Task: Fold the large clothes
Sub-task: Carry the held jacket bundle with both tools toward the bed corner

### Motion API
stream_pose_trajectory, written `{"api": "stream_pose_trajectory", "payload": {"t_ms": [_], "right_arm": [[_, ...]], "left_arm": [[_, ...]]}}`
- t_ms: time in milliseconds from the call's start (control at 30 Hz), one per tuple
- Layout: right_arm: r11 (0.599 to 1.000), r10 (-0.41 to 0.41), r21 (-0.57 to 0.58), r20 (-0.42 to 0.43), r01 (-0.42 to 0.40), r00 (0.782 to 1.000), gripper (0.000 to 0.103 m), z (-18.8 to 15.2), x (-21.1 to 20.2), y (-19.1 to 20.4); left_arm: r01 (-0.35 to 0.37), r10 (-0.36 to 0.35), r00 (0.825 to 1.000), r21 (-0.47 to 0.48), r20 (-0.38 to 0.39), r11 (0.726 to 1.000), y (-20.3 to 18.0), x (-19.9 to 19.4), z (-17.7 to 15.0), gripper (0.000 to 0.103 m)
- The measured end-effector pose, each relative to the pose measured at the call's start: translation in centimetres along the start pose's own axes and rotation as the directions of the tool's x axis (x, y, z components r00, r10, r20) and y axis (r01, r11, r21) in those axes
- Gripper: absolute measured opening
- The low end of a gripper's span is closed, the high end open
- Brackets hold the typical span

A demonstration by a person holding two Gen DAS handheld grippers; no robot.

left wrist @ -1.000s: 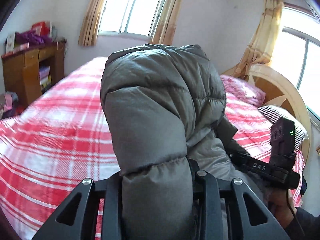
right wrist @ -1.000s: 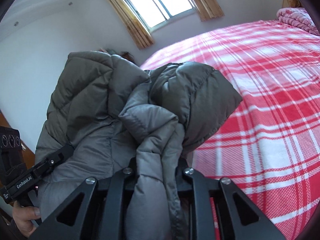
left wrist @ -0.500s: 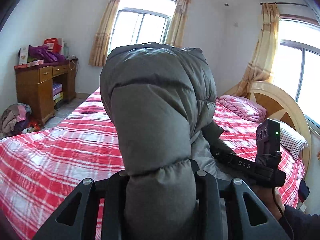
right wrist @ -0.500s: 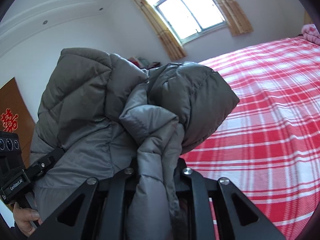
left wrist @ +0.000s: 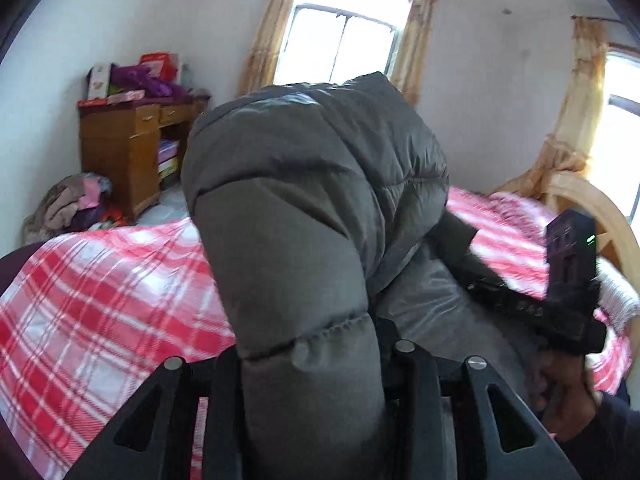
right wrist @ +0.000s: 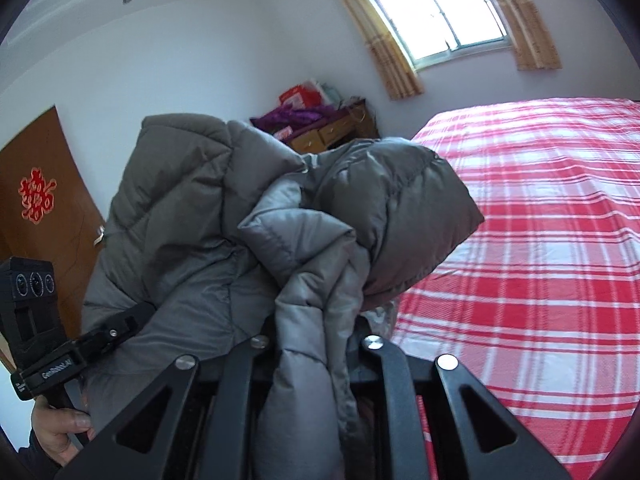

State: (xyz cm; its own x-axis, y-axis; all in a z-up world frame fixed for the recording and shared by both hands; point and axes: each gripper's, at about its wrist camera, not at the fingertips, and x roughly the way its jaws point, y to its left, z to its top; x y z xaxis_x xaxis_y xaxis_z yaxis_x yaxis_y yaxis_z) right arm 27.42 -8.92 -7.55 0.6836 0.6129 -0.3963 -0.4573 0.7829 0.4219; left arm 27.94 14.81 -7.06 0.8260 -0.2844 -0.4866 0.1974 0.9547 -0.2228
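A grey quilted puffer jacket (left wrist: 304, 208) hangs in the air between both grippers, above a bed with a red and white plaid sheet (left wrist: 88, 304). My left gripper (left wrist: 312, 368) is shut on a thick padded fold of the jacket. My right gripper (right wrist: 316, 360) is shut on another bunched fold of the jacket (right wrist: 280, 232), with the hood drooping to the right. The right gripper also shows in the left wrist view (left wrist: 472, 280), and the left gripper in the right wrist view (right wrist: 132, 316). The fingertips are hidden by the fabric.
The plaid bed (right wrist: 540, 240) spreads below and to the right. A wooden dresser (left wrist: 124, 152) with clutter stands by the far wall, a clothes pile (left wrist: 68, 208) beside it. A wooden headboard (left wrist: 592, 216) and pillows lie at right. A brown door (right wrist: 36, 208) is at left.
Both grippers have lifted and swung with the jacket held; the views now face more toward the dresser corner and the bed sits lower in view. Both grips are unchanged.
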Motion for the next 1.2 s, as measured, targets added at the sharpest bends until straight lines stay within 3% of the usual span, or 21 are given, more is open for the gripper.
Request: {"api": "stream_pose_trajectory", "payload": {"t_ms": [133, 267, 367, 600, 733, 1200], "right_arm": [[1.0, -0.02, 0.0, -0.072, 0.02, 0.997, 0.017, -1.3, 3.9, 0.7], [0.999, -0.049, -0.004, -0.158, 0.049, 0.986, 0.017, -2.6, 7.7, 0.7], [0.998, -0.066, -0.015, -0.207, 0.064, 0.976, 0.019, -3.7, 9.4, 0.3], [0.996, -0.088, -0.027, -0.244, 0.084, 0.966, 0.03, -4.3, 10.8, 0.1], [0.994, -0.112, -0.029, -0.252, 0.108, 0.961, 0.036, -4.7, 10.3, 0.6], [0.99, -0.142, -0.031, -0.276, 0.139, 0.951, 0.044, -5.5, 11.6, 1.0]], "left_arm": [[-0.07, 0.065, 0.996, -0.066, -0.067, 0.995, 3.2, 2.3, -1.7, 0.047], [-0.115, 0.093, 0.985, -0.149, -0.148, 0.982, 6.3, 4.8, -3.8, 0.065], [-0.122, 0.091, 0.984, -0.207, -0.155, 0.971, 7.7, 5.3, -4.6, 0.073], [-0.184, 0.148, 0.973, -0.206, -0.178, 0.961, 8.2, 5.7, -4.8, 0.091], [-0.214, 0.177, 0.967, -0.202, -0.185, 0.956, 8.6, 6.2, -4.0, 0.093], [-0.25, 0.214, 0.958, -0.191, -0.189, 0.949, 8.8, 7.0, -4.8, 0.099]]}}
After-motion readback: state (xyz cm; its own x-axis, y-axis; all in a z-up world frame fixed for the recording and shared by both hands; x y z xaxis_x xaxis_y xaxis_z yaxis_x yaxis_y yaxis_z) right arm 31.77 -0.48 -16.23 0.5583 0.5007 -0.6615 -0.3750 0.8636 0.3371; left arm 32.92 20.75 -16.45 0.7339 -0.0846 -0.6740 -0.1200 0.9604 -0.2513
